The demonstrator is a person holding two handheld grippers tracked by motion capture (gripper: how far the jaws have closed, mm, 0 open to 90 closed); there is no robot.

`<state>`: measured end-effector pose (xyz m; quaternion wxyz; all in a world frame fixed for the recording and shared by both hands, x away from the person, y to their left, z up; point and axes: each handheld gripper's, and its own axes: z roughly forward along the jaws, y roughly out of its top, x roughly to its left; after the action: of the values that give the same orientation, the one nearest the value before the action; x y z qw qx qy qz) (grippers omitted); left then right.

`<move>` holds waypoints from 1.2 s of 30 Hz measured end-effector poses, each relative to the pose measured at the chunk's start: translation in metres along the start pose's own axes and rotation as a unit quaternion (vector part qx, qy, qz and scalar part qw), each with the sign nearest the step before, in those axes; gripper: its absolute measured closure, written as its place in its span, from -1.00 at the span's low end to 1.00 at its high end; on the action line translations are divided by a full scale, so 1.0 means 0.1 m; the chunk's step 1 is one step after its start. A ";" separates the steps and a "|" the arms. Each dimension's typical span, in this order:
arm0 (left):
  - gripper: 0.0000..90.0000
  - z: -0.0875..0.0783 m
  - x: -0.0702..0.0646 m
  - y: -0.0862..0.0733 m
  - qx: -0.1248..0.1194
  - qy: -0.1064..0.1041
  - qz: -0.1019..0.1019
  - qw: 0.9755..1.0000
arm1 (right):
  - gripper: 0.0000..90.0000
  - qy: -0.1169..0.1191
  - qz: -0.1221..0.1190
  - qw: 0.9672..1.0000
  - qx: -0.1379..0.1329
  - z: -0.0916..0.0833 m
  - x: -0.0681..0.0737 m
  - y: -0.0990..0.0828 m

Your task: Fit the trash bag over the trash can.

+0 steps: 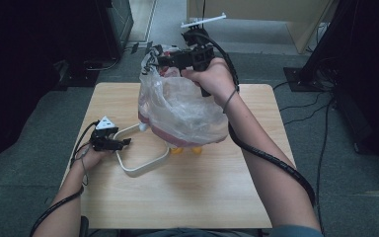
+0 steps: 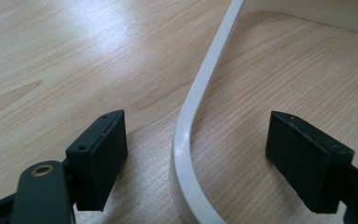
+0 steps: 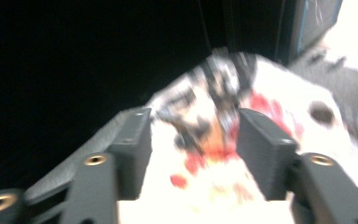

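We log the light wooden table (image 1: 217,197) first. Above its far half the right gripper (image 1: 154,61) holds up the clear crumpled plastic bag (image 1: 177,111), jaws partly closed on its top. The white rounded plastic frame (image 1: 145,168) lies flat; the left gripper (image 1: 127,142) straddles its edge, jaws wide, not touching.

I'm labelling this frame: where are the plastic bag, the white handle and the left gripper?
plastic bag (image 1: 180,111): high view, its clear bulging side.
white handle (image 2: 196,95): left gripper view, its curved band.
left gripper (image 1: 127,142): high view, between its jaws.
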<state>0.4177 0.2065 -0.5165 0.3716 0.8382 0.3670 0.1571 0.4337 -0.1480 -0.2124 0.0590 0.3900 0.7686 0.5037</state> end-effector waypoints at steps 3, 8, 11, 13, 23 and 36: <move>-0.54 0.00 0.00 0.00 0.000 0.001 0.000 1.000 | 0.26 -0.013 0.017 0.999 0.030 0.07 -0.06 -0.10; -0.54 0.00 -0.01 0.00 0.000 0.001 0.000 1.000 | 0.12 -0.022 0.003 0.998 0.060 0.31 -0.10 -0.14; -0.54 0.00 -0.01 0.00 -0.001 0.001 -0.001 1.000 | -0.04 -0.030 -0.009 0.996 0.079 0.46 -0.11 -0.14; -0.54 0.00 -0.01 0.00 0.000 0.000 0.000 1.000 | -0.26 -0.021 0.009 0.995 0.096 0.60 -0.12 -0.18; -0.54 0.00 -0.01 0.00 0.000 0.001 0.001 1.000 | -0.24 0.064 -0.034 0.992 0.104 0.66 -0.31 -0.24; -0.54 0.00 -0.01 0.00 -0.001 -0.002 0.001 1.000 | -0.29 0.056 -0.044 0.989 0.133 0.65 -0.29 -0.26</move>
<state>0.4171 0.2059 -0.5165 0.3726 0.8388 0.3650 0.1562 0.4710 -0.1251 -0.2744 -0.0148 0.3316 0.8472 0.4147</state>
